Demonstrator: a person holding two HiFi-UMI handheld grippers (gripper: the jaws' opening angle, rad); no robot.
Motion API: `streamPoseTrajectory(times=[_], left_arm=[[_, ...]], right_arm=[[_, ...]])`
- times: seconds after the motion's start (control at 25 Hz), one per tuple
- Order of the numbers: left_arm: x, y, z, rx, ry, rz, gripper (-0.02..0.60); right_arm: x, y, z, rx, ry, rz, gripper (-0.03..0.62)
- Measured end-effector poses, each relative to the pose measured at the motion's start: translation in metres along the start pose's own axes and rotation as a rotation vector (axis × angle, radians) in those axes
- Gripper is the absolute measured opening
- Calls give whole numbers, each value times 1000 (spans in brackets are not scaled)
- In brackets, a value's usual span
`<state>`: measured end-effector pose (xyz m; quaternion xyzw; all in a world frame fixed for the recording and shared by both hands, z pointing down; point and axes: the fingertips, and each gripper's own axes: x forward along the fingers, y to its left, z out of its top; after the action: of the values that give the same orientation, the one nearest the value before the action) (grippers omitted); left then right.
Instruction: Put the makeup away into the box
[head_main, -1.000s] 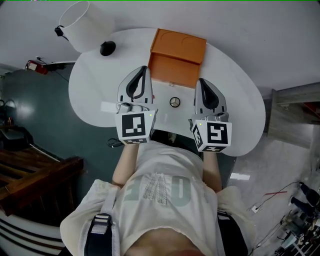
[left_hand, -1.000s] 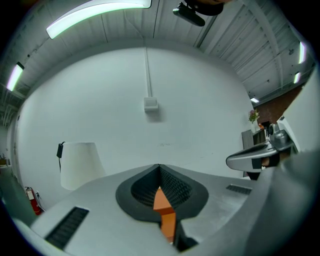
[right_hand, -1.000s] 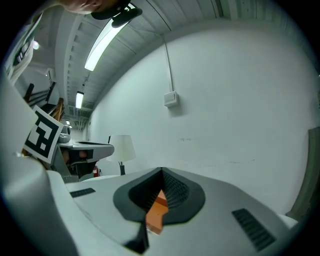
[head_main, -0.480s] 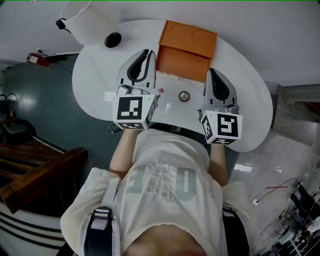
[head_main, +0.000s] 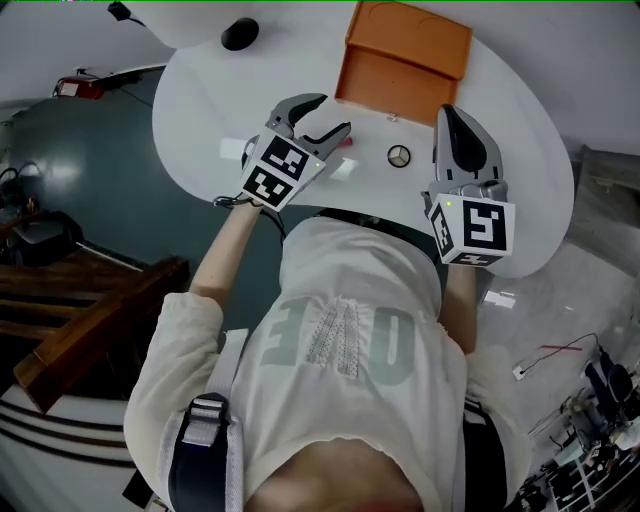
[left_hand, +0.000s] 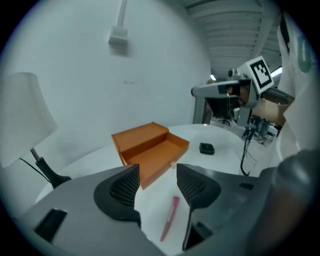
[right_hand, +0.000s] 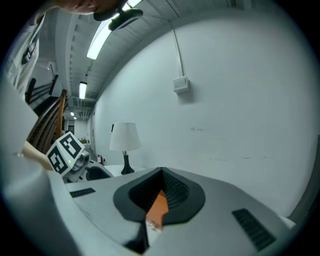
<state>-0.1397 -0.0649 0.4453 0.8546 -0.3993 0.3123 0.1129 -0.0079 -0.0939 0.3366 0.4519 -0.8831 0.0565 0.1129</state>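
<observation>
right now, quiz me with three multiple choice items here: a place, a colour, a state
1. Where is the pink makeup stick? A in the box; B on the white table; C on the box lid.
2. What colour is the box? A orange; B blue; C black.
3. How do the left gripper's jaws stand? A apart, pressing nothing; B shut on the stick; C shut on the box.
Answers: B, it lies on bare tabletop short of the box; A, its walls and lid are orange; A, the jaws have just been opening, the stick on the table under the gap, untouched.
</observation>
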Motion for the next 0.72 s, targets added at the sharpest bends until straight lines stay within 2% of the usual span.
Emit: streamPoseTrajectory(times=[0.16,0.32,0.52,0.72], left_arm=[[17,-19,-61,84,210,-117,218],[28,-30,-109,100,364,-201,218],[37,-36,-142,159,479,-250,216],[40,-35,-150,156,540,-280,192]], right_arm=[[2,9,-9,-16,37,24,5],[-1,14,-15,-18,66,28,5],[-3,15,-21,-21,86,25,5],[-6,15,-25,-22,98,28,5]])
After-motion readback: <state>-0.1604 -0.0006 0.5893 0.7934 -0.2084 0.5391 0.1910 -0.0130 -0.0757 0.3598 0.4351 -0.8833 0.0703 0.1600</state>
